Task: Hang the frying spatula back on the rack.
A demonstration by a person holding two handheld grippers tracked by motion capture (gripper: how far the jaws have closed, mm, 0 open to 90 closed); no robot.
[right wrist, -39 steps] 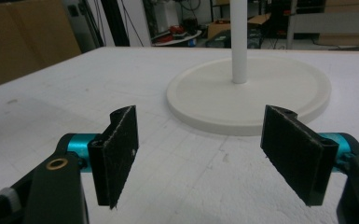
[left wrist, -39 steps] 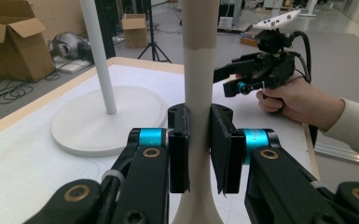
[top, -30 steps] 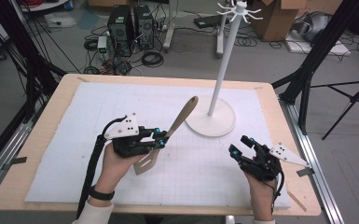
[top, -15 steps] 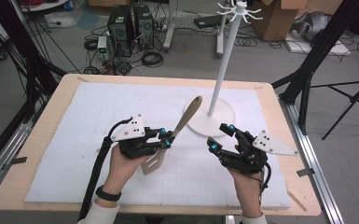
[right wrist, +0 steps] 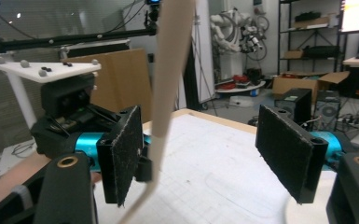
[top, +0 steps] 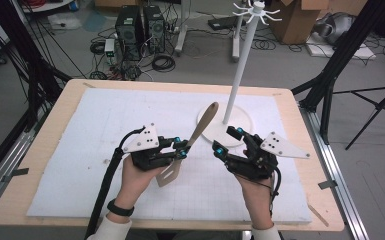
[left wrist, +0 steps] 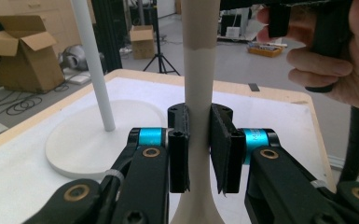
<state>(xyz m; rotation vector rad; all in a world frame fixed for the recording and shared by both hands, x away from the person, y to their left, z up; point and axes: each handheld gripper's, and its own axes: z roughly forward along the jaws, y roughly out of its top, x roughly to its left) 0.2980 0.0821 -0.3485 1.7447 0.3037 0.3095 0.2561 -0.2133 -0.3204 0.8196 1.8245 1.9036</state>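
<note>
A wooden spatula [top: 202,127] is tilted above the white mat, handle pointing up and away, flat blade [top: 170,172] low. My left gripper [top: 181,146] is shut on its handle just above the blade. In the left gripper view both pads press the handle [left wrist: 199,88], with the left gripper [left wrist: 199,122] closed around it. My right gripper [top: 228,141] hovers just right of the spatula, jaws open and apart from it. In the right gripper view the spatula [right wrist: 168,84] rises ahead of the right gripper [right wrist: 205,128], close to the left-hand pad [right wrist: 123,154], untouched.
A white hook stand [top: 242,65] rises from its round base [top: 240,122] just beyond the right gripper; its pole [left wrist: 93,65] shows in the left gripper view. The white mat [top: 105,115] covers the wooden table [top: 45,135]. Computers, cables and boxes lie on the floor behind.
My right hand has risen and moved left and forward, ending beside the spatula. The left hand with the spatula has shifted a little to the right.
</note>
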